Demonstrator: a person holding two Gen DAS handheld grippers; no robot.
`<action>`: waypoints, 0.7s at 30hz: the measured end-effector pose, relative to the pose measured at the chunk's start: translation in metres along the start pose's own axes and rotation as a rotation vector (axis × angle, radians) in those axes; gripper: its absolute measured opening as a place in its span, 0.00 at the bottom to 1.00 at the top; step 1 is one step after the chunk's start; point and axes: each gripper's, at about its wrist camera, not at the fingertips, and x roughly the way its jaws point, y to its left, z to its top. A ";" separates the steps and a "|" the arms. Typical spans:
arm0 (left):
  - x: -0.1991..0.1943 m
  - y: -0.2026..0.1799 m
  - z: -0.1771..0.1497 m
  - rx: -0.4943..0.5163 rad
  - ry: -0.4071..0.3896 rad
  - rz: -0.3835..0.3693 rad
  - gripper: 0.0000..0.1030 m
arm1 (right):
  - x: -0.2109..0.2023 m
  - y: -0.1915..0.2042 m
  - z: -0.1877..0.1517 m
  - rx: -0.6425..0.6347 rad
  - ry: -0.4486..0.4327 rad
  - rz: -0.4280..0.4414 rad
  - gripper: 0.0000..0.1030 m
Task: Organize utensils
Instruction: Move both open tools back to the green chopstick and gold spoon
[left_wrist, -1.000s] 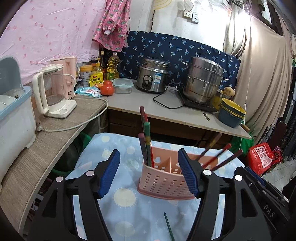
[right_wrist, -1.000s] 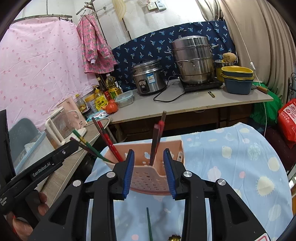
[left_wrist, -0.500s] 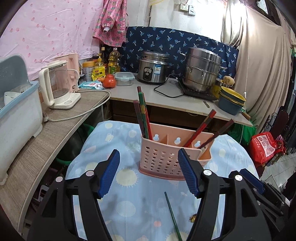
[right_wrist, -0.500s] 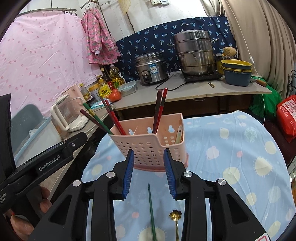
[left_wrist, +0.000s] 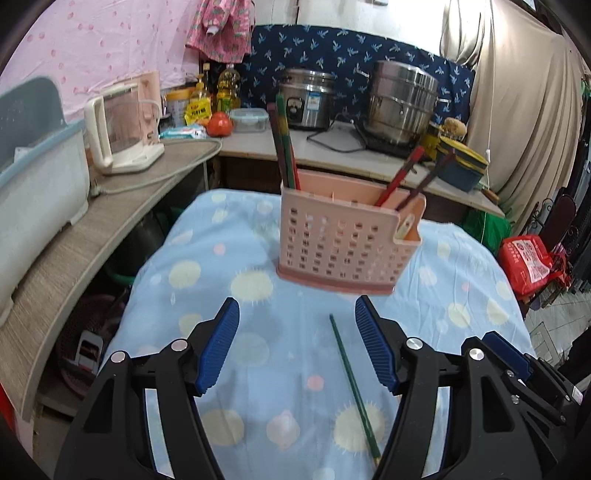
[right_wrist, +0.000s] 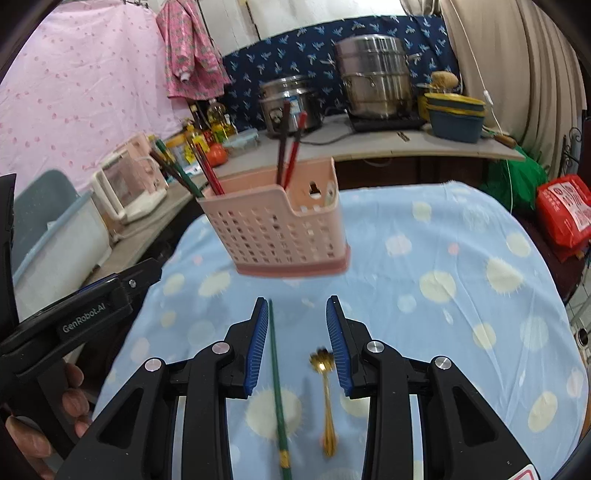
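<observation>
Green chopstick (right_wrist: 276, 384) lies between parted right tongs (right_wrist: 297, 341)

home kitchen — rice cooker (left_wrist: 307, 99) | steamer pot (left_wrist: 402, 100) | kettle (left_wrist: 122, 123)

- Utensil caddy (left_wrist: 347, 243): matt pink plastic with a perforated wall.
- Tablecloth (left_wrist: 229, 258): soft light-blue cloth printed with pale dots, slightly wrinkled.
- Green chopstick (right_wrist: 276, 384): smooth, slightly glossy, with a banded end.
- Spoon (right_wrist: 325, 398): shiny gold-coloured metal.
- Left hand-held gripper (left_wrist: 297, 347): matt black plastic body, ribbed blue pads (left_wrist: 218, 347), bright metal screws.
- Right hand-held gripper (right_wrist: 297, 347): the same black plastic and ribbed blue pads (right_wrist: 256, 347).
- Steamer pot (left_wrist: 402, 99): brushed, reflective steel.
- Counter (left_wrist: 74, 258): matt wood-grain surface.
</observation>
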 end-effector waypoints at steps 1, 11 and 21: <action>0.001 0.000 -0.005 0.001 0.009 -0.001 0.60 | 0.001 -0.003 -0.006 0.000 0.014 -0.007 0.31; 0.013 -0.001 -0.068 0.006 0.130 0.013 0.60 | 0.011 -0.022 -0.064 0.011 0.134 -0.046 0.31; 0.016 -0.005 -0.108 0.022 0.190 0.027 0.60 | 0.030 -0.024 -0.104 0.001 0.226 -0.054 0.30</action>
